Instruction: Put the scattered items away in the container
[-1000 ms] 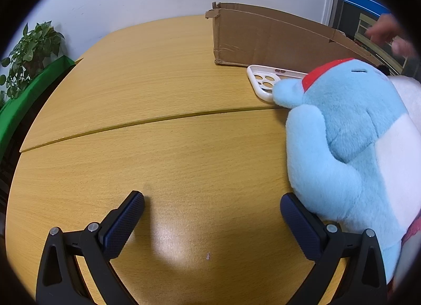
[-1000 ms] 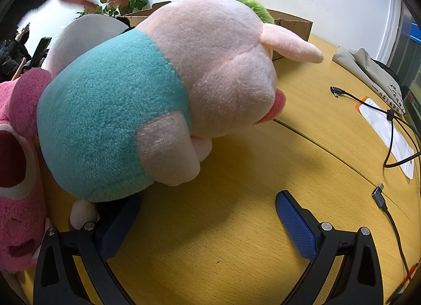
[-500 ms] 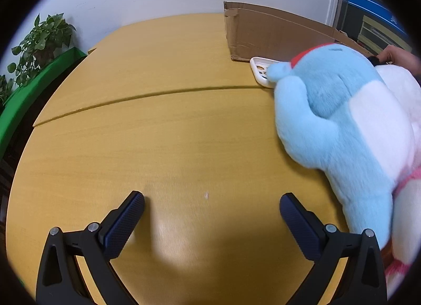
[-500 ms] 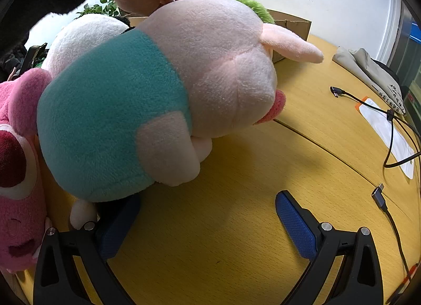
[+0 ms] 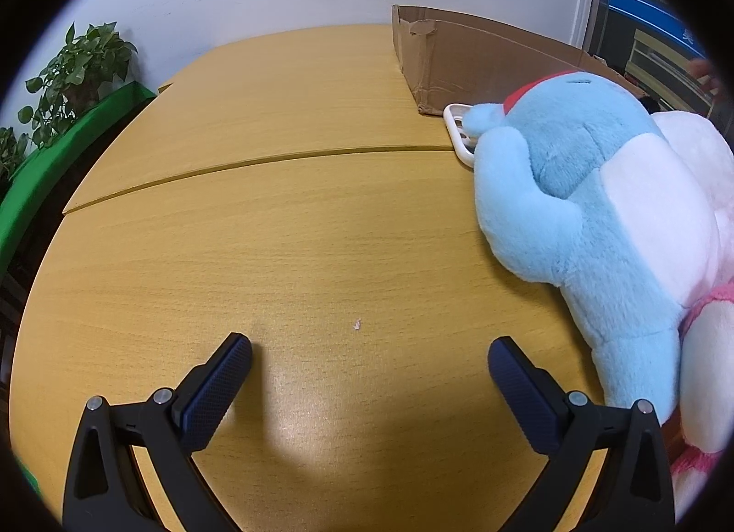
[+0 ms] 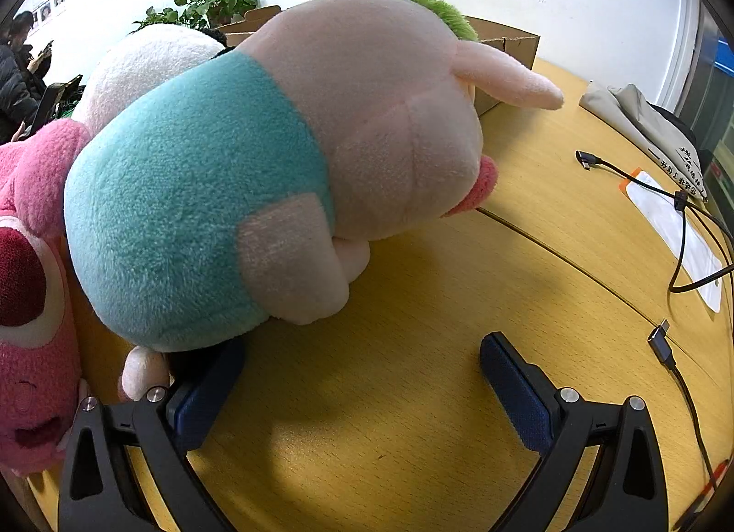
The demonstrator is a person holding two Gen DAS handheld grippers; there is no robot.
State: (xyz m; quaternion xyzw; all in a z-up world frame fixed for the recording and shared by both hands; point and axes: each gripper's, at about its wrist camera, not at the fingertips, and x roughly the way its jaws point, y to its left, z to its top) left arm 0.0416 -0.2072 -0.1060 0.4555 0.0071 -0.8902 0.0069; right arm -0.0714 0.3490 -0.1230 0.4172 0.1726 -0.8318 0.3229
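My left gripper point(image 5: 369, 360) is released, its jaws spread wide over bare counter point(image 5: 275, 233) and gripping nothing. Just to its right lies the blue plush point(image 5: 582, 210), on its side and apart from the fingers. The plush's snout rests against a white phone case point(image 5: 456, 130), which lies at the foot of the cardboard box point(image 5: 463, 59), the container at the far edge of the counter.

My right gripper point(image 6: 362, 364) is likewise released and empty. Its left finger point(image 6: 206, 389) sits under the edge of the pink-and-teal pig plush point(image 6: 275, 165); whether it touches the plush I cannot tell. A pink bear plush point(image 6: 32, 279) lies at the left. Black cables point(image 6: 679, 229) run across the counter at the right, well apart from the gripper.
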